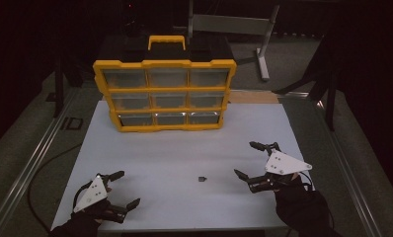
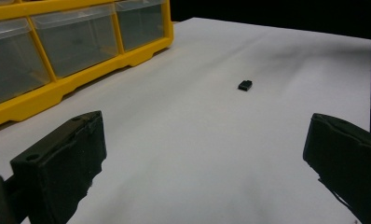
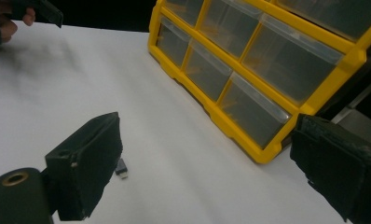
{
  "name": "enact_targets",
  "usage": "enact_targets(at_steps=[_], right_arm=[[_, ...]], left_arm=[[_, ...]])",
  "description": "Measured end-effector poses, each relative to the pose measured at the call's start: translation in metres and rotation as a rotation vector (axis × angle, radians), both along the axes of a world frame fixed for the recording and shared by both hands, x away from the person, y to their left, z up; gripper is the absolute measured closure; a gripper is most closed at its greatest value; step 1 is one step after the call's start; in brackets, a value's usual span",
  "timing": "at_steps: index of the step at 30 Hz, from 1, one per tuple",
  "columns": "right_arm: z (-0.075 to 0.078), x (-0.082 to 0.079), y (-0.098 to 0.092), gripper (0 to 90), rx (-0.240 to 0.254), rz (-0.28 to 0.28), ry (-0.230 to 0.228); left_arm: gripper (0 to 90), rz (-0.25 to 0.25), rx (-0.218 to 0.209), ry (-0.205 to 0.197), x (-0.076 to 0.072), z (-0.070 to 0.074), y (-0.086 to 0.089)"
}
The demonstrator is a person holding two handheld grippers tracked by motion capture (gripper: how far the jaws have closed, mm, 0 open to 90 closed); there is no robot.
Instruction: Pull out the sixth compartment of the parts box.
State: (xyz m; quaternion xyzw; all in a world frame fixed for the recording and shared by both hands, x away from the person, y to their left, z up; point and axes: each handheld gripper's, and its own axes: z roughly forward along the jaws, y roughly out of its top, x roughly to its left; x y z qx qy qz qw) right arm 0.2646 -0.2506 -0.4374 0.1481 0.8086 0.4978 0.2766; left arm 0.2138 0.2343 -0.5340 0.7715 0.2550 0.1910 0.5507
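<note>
High view: unlabelled small black part (image 1: 202, 178) between open claws, no legible writing.

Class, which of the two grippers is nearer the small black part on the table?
The right gripper: the part lies just off its jaw, farther from the left gripper.

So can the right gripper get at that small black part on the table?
Probably yes: the right gripper is open, and bare white table lies between it and the small black part.

Dark room, grey floor (image 1: 31, 128), perhaps carpeted
</note>
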Motion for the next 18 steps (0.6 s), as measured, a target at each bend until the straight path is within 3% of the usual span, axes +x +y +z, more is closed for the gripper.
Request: enact_targets(at_steps=[18], right_arm=[[0.019,0.012,0.021,9.1,-0.056,0.032,-0.117]], left_arm=[[0.0,-0.007,-0.001,0.001,0.0,0.0,0.0]])
